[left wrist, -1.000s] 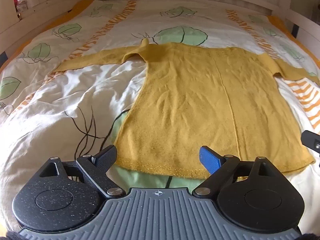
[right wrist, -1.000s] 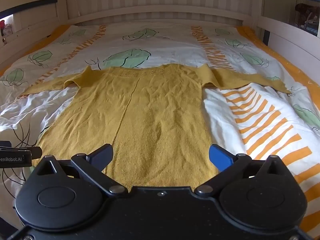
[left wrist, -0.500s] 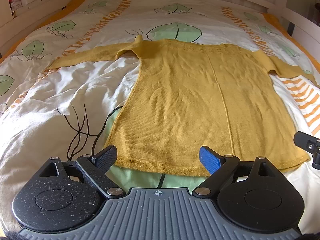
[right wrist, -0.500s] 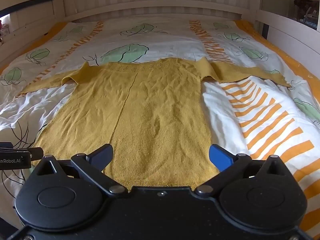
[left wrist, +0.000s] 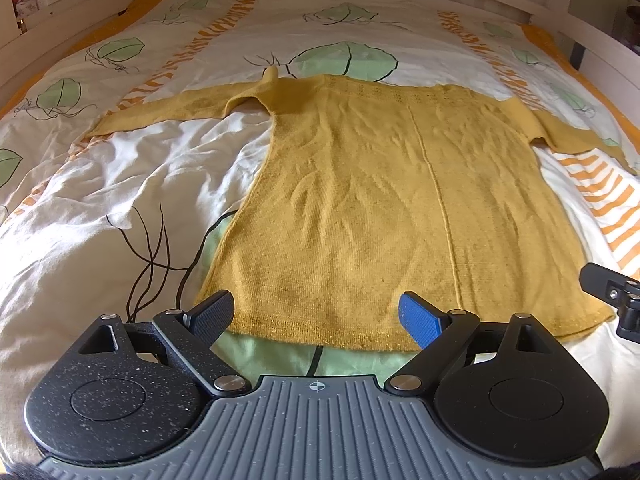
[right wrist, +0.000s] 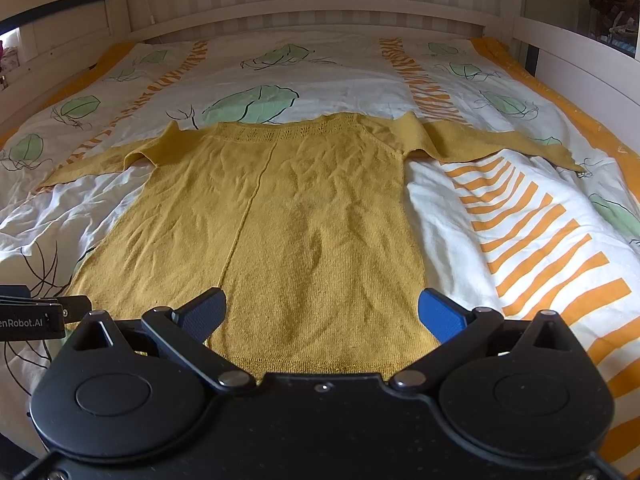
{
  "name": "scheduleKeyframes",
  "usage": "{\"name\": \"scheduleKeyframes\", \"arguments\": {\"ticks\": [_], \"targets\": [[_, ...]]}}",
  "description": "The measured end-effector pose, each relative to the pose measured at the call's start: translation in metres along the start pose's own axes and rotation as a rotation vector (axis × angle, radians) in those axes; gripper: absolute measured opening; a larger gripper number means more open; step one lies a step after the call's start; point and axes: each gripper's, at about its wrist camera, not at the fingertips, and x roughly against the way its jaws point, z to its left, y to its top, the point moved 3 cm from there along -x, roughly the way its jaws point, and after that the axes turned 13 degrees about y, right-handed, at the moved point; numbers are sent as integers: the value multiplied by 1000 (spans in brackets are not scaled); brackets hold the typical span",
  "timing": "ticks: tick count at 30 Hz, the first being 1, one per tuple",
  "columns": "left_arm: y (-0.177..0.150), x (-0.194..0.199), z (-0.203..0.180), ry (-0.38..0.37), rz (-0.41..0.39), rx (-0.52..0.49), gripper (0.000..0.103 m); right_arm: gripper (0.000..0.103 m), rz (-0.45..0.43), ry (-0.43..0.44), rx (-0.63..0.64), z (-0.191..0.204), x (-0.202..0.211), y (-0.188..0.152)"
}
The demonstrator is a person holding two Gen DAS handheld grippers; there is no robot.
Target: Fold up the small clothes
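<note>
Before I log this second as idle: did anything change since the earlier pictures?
The left gripper shifted slightly nearer the sweater's left hem. Nothing was gripped or released. Both grippers stay open, the right gripper stays put, and the sweater lies flat as before.

Left black two-finger gripper [left wrist: 316, 316]: jaws spread wide, nothing between the pads, pitched downward. Right black two-finger gripper [right wrist: 322, 314]: likewise spread wide and empty, pitched down. The two sit side by side, apparently at similar height.
</note>
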Motion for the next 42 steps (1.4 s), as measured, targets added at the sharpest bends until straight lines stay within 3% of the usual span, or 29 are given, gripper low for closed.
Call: {"name": "scheduleKeyframes", "arguments": {"ticks": [16,42], "targets": [[1,-3,-1,-6,15,-5,90,102,10,6,-11,0,-3,-2],[7,-25,-4,-10,72,-5,90,102,100,39,-15,-4,-32,0]]}}
